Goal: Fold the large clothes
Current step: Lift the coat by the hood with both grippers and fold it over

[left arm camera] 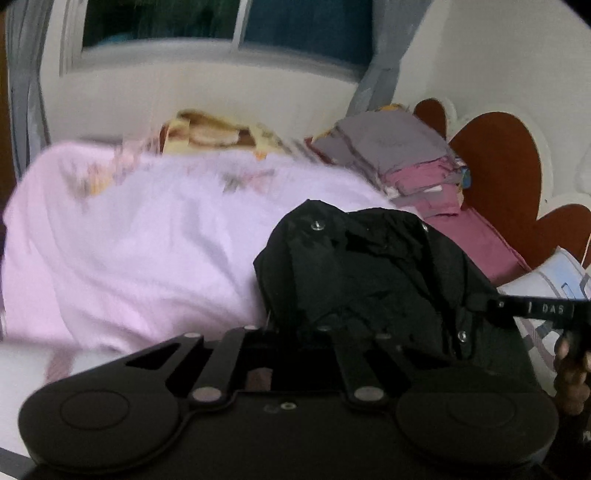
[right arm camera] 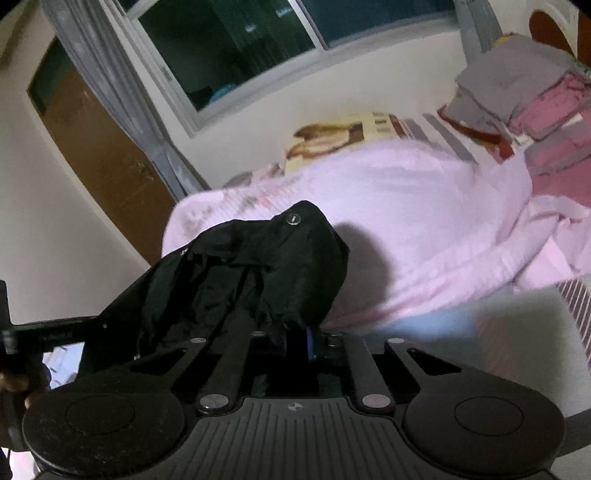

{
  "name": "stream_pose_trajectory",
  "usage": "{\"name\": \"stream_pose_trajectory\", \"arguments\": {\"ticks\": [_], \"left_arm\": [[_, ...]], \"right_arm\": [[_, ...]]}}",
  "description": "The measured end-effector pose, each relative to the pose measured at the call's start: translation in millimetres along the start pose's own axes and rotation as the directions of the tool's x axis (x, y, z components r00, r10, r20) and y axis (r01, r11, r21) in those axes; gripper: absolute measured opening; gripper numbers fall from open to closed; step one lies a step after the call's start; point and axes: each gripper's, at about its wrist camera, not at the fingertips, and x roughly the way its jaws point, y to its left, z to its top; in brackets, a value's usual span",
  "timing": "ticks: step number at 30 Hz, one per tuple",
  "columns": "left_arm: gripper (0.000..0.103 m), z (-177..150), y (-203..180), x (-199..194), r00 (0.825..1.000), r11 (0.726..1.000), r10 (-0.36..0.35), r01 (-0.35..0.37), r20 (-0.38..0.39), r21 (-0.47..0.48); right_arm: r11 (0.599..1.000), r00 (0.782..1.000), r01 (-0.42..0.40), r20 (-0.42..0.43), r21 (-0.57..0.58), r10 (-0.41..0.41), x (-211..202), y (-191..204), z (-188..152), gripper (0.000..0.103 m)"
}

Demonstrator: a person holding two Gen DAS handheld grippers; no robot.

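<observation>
- Bedroom setting noted; working on a bed (left arm camera: 491, 240) covered by a pale pink sheet (left arm camera: 129, 240), rumpled, with a faint print near the far edge.
- Found the black garment (left arm camera: 369, 266) bunched in a loose heap with metal snaps showing. Raised off the sheet between the two tools, near the front edge of the bed; shadow cast on the pink cloth behind it in the right wrist view.
- Left gripper (left arm camera: 295, 330): jaws closed, tips buried under black fabric, judged to be pinching the garment's edge.
- Right gripper (right arm camera: 295, 332): jaws drawn together on a fold of the same garment (right arm camera: 258, 266), blue pad just visible beside the cloth.
- Seen from the left wrist camera: the right tool reaching in from the right edge, held by a hand (left arm camera: 572, 376).
- Progress, as judged: early. Garment picked up only; not spread flat, no crease or fold made, sleeves and hem not distinguishable in the heap. Left to do: shake or lay out, smooth, fold, place.
- Stack of folded clothes (left arm camera: 399, 147), grey over pink, at the far right of the bed against the headboard (left arm camera: 498, 166); suggests other items already done.
- Printed cushion (left arm camera: 207, 133) at the far side, blurred.
- Beyond: pale wall, dark window (left arm camera: 221, 22), grey curtain (right arm camera: 110, 92), brown door (right arm camera: 92, 147).
</observation>
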Motion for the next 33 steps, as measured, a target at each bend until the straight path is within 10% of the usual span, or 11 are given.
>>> {"name": "stream_pose_trajectory", "arguments": {"ticks": [13, 21, 24, 28, 33], "left_arm": [[0.005, -35.8, -25.4, -124.0, 0.974, 0.999, -0.047, 0.043, 0.220, 0.026], [0.005, -129.4, -60.8, -214.7, 0.971, 0.989, -0.072, 0.040, 0.227, 0.141], [0.028, -183.1, -60.8, -234.0, 0.989, 0.986, -0.035, 0.010, 0.143, 0.167], [0.022, -238.1, -32.2, -273.2, 0.995, 0.993, 0.062, -0.069, 0.081, 0.092], [0.022, -211.9, -43.5, -293.0, 0.986, 0.998, -0.004, 0.013, 0.166, -0.055]], "right_arm": [[0.964, 0.983, -0.052, 0.154, -0.261, 0.095, -120.9, 80.8, -20.1, 0.007], [0.854, 0.984, 0.013, 0.161, -0.520, 0.083, -216.9, 128.1, -139.4, 0.007], [0.826, 0.997, 0.039, 0.078, -0.562, 0.006, -242.9, 123.1, -201.2, 0.007], [0.863, 0.996, 0.094, 0.044, -0.496, -0.084, -277.3, 110.7, -238.1, 0.007], [0.905, 0.993, 0.106, 0.084, -0.413, -0.078, -266.6, 158.0, -218.5, 0.007]]}}
